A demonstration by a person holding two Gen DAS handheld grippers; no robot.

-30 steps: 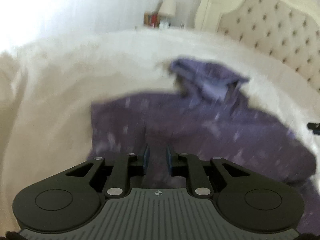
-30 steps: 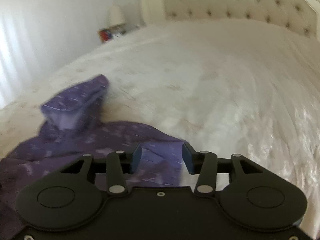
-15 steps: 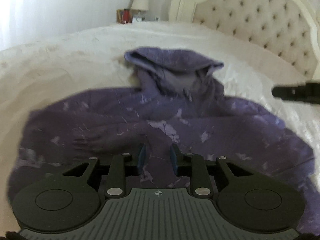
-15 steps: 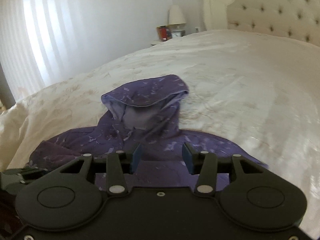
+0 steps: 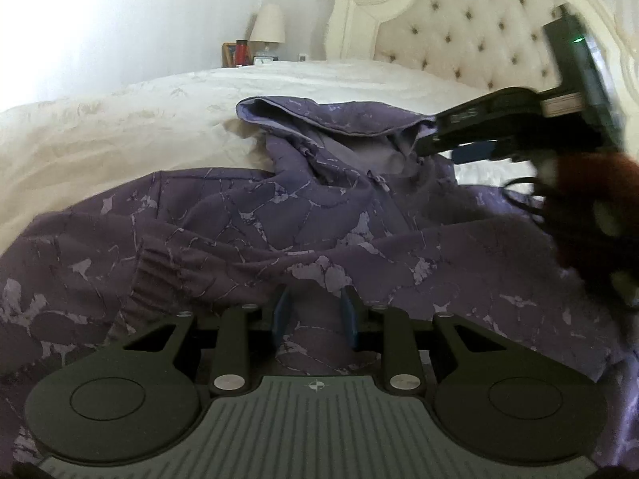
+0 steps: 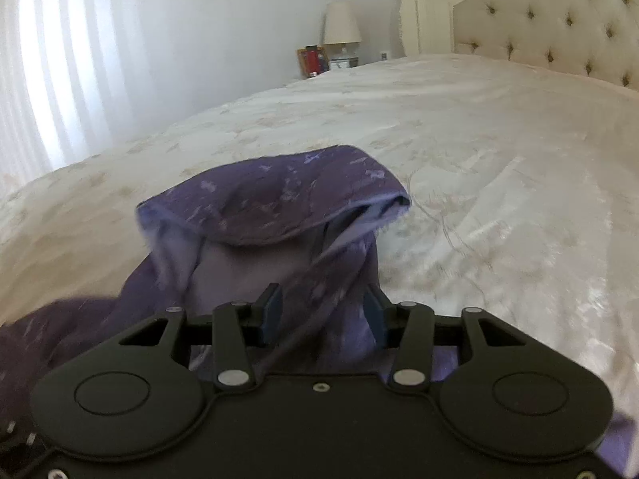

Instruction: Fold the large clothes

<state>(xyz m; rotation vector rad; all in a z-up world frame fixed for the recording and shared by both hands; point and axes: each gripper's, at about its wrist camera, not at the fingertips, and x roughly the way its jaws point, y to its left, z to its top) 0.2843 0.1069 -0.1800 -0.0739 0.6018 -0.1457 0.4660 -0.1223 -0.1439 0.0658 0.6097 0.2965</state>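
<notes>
Both wrist views look low across the hoodie toward the headboard.

No legible text anywhere. Left gripper body carries only a small crosshair mark at 6 o'clock in its own view. Right gripper, at 2 o'clock there, shows faint lettering, too blurred to read.

Each claw is matt black plastic: two round discs at the sides, linkage bars pinned with silver screws, and two short fingers faced with blue pads. The left claw has a grey ribbed plate with a small cross mark; the right claw has a plain black plate with one small screw. Seen from the left, the right one carries a green light and dark cables.
</notes>
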